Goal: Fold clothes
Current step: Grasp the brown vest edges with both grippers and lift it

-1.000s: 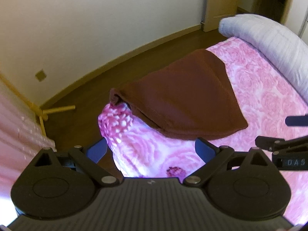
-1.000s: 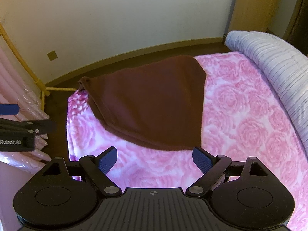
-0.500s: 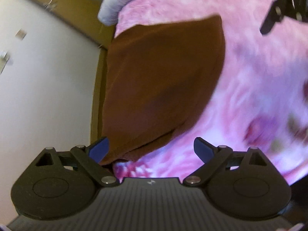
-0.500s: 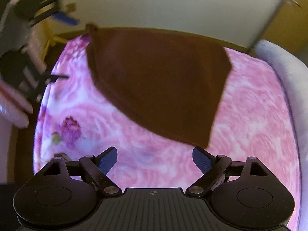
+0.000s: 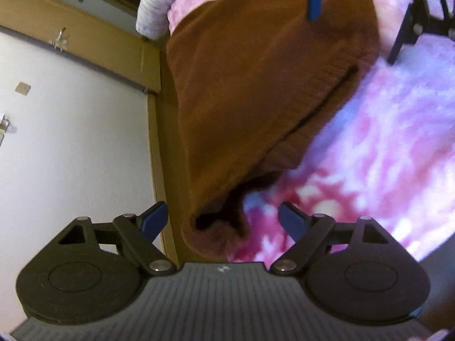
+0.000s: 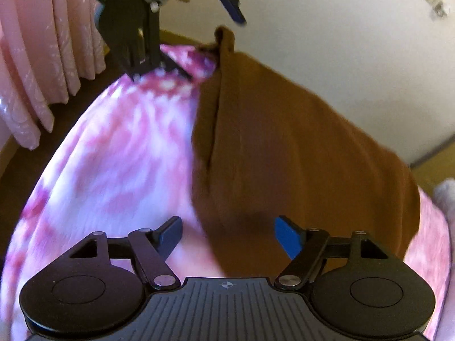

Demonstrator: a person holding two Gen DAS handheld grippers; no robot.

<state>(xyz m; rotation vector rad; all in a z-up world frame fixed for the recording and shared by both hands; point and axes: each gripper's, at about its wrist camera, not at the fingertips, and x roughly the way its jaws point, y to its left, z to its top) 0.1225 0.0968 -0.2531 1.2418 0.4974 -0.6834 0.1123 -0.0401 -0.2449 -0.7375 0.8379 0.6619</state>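
We see the brown garment [image 5: 256, 85] folded double on the pink floral bedspread [image 5: 384, 156], along its edge. Our left gripper [image 5: 221, 221] hovers released, one bunched corner lying between its fingers. Our right gripper [image 6: 227, 234], also released, brackets the opposite corner. The cloth looks thick and fuzzy.

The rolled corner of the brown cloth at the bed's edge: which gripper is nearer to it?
Left. The left gripper has that corner of the brown cloth between its open fingers. The right gripper is at the opposite corner.
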